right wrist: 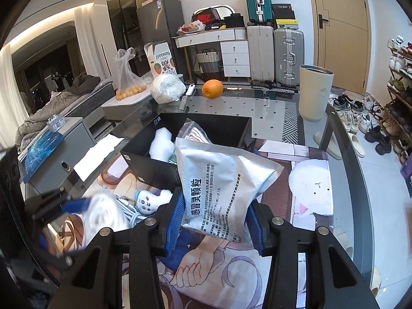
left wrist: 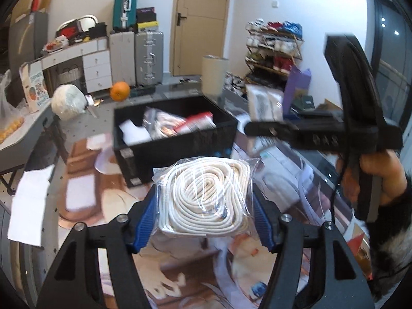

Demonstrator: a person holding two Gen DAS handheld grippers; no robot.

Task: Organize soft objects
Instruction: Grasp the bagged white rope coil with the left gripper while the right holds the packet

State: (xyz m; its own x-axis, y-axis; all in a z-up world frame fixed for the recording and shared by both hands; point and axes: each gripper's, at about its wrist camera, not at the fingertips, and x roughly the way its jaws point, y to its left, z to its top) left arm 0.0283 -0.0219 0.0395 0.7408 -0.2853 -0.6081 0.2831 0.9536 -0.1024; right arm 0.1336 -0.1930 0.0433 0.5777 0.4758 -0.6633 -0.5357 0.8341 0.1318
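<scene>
We had the left claw (left wrist: 203, 206) clamped on the bagged rope coil (left wrist: 206, 193), lying flat; our right claw (right wrist: 215, 221) gripped the silver sachet (right wrist: 221, 193), its long axis upright, toward the black bin (right wrist: 206, 131).

Bin (right wrist: 144, 154) mid-frame on worktop (right wrist: 278, 108); orange (right wrist: 212, 89) behind it, cup (right wrist: 314, 92) upper right, plush toy (right wrist: 149, 202) before bin, lower left.

Both fisheye views are evenly lit indoors, corners vignetted and edges bowed. Motion blur is seen beyond the left fingers; glare is caught on the glass table (right wrist: 270, 108).
</scene>
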